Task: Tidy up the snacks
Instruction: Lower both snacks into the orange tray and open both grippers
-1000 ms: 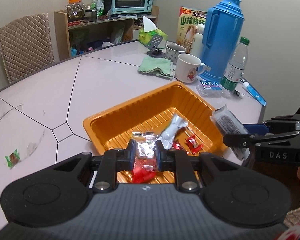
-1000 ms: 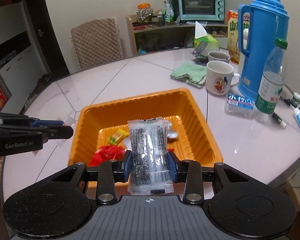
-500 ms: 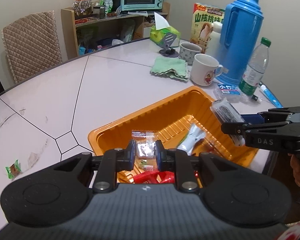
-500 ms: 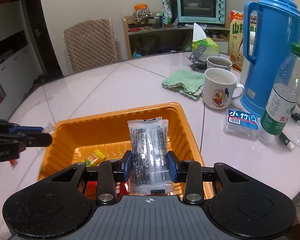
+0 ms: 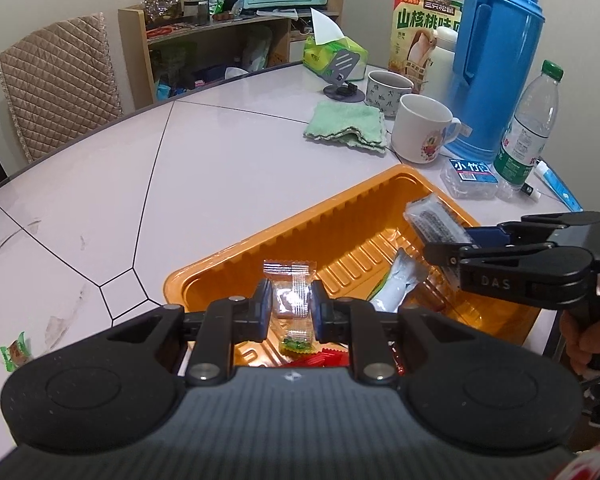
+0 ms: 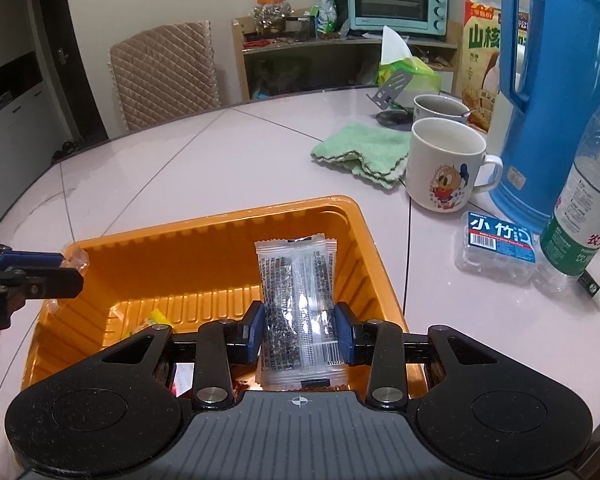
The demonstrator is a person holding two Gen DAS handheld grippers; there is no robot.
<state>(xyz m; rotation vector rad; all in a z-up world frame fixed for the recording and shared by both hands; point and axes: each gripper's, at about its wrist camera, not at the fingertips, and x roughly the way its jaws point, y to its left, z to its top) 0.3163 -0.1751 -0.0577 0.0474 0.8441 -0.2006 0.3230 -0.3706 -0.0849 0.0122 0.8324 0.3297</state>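
My left gripper (image 5: 290,300) is shut on a small clear-wrapped candy (image 5: 290,280), held over the near-left corner of the orange tray (image 5: 300,224). My right gripper (image 6: 298,328) is shut on a clear packet of black seeds (image 6: 296,280), upright above the tray's (image 6: 220,220) right half. In the left wrist view the right gripper (image 5: 448,242) reaches in from the right with that packet (image 5: 432,220). The left gripper (image 6: 70,270) shows at the left edge of the right wrist view. A silvery packet (image 5: 396,284), red candies (image 5: 324,358) and a yellow candy (image 6: 156,316) lie in the tray.
One green-wrapped candy (image 5: 16,356) lies on the table left of the tray. Behind the tray stand a white mug (image 6: 444,164), a blue thermos (image 6: 556,92), a water bottle (image 6: 584,216), a toothpick box (image 6: 496,240) and a green cloth (image 6: 364,148). A person's hand (image 5: 584,344) holds the right gripper.
Both grippers have moved forward and lower over the tray, each keeping its packet. The right gripper now reaches farther over the tray's right side.
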